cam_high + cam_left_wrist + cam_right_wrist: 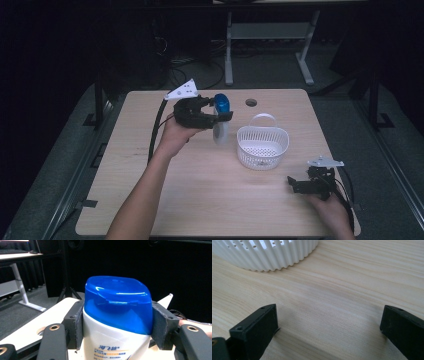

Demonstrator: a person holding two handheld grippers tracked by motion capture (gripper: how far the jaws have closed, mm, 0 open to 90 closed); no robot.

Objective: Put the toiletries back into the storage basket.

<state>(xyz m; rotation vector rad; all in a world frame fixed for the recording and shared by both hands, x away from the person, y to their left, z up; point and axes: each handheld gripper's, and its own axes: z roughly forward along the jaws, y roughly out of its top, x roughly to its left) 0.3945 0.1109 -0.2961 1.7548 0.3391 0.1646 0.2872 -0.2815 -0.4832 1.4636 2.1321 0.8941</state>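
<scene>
Your right gripper (300, 186) rested near you on the table (200, 200), jaws wide apart with nothing between them. Farther out, your left gripper (216, 114) was clamped on the bottle (117, 322) just under its blue cap (117, 302), holding it above the table beside the white basket (262, 145). That smooth plastic probably slips easily, and a full bottle would hang heavy, so gripping below the cap's ledge looked sensible.
</scene>
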